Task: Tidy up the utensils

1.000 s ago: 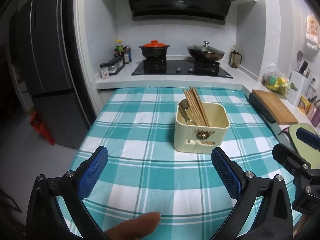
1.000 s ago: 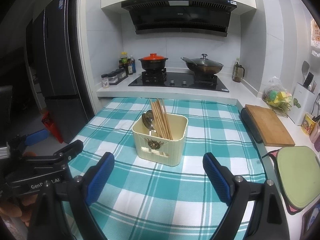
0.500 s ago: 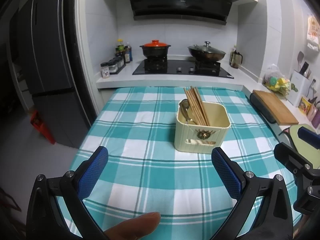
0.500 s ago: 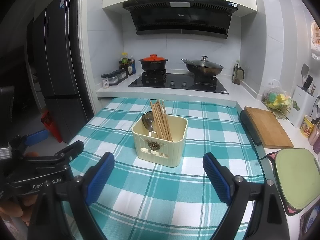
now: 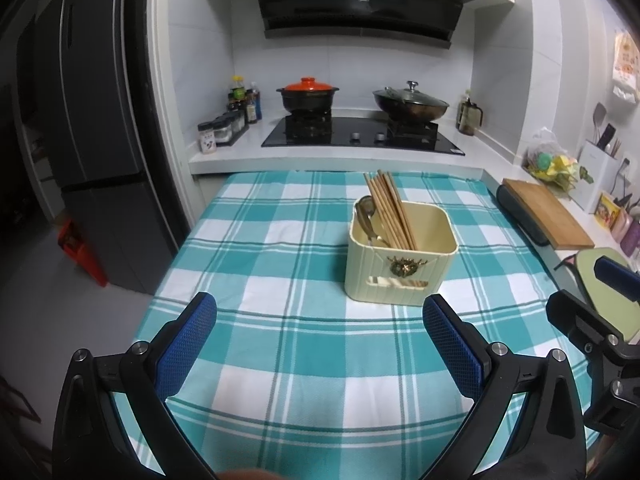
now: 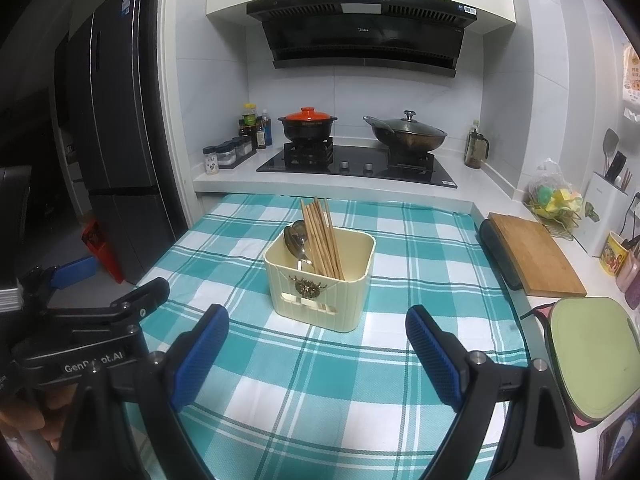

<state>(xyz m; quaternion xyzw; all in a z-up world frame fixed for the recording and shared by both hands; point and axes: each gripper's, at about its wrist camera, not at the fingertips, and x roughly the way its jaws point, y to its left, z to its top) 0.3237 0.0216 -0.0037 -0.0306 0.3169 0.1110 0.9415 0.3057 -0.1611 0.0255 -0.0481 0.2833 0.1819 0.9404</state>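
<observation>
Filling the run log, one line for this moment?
left hand-held gripper: open, empty | right hand-held gripper: open, empty | chopsticks, spoon: in bin

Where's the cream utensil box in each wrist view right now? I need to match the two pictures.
Left wrist: utensil box right of centre, above the right jaw, on the checked cloth.
Right wrist: utensil box at centre, between and above the open jaws.
Shared landmark: orange-lidded pot on the stove behind.
</observation>
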